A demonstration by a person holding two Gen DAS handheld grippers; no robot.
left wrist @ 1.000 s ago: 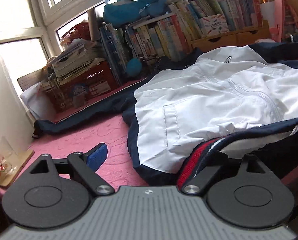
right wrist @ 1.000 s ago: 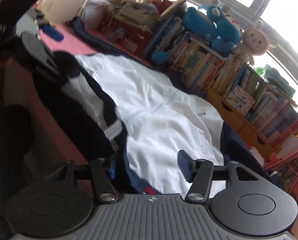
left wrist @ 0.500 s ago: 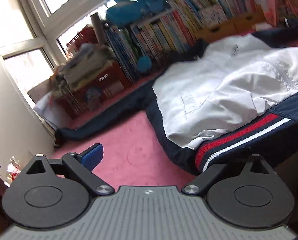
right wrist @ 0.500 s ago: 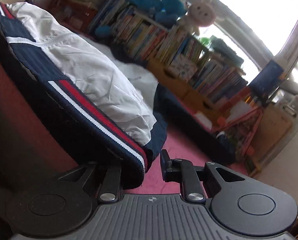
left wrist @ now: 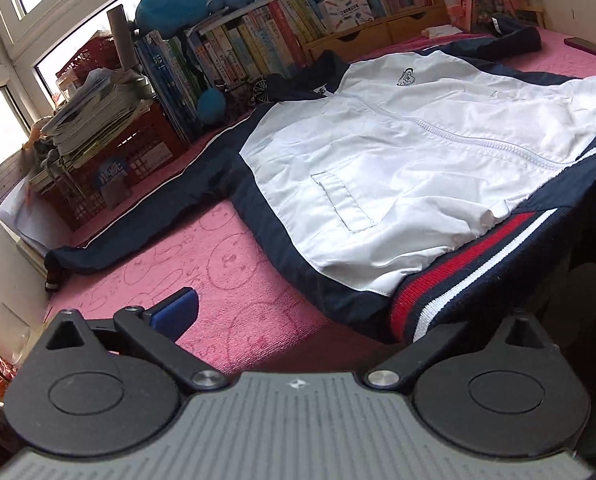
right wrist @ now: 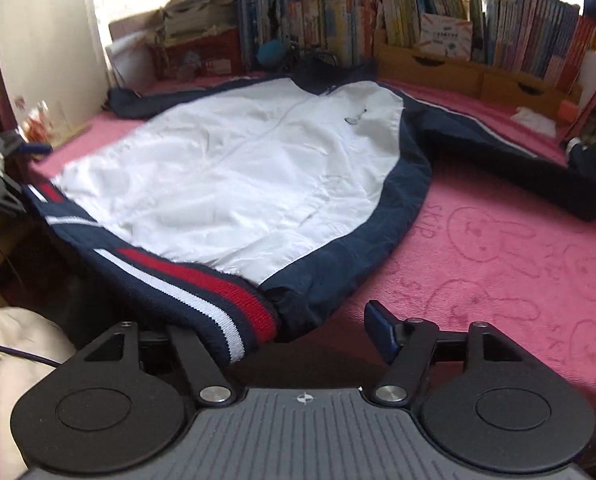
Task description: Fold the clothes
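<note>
Left wrist view: jacket [left wrist: 398, 168] hem overlaps the left tool [left wrist: 298, 316].

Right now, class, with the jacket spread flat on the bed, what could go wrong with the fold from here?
1. The white and navy zip-up jacket's striped knit hem overhangs the edge of the pink patterned bedspread; it might slide off.
2. Each gripper's jaws stand open with one finger hidden under the hem, so it could snag.
3. The long navy sleeve lies by the red crate.

Bright window [left wrist: 2, 40], pink blanket [left wrist: 218, 256], row of books [left wrist: 258, 36], red crate [left wrist: 130, 152], wooden drawers [right wrist: 458, 68]
</note>
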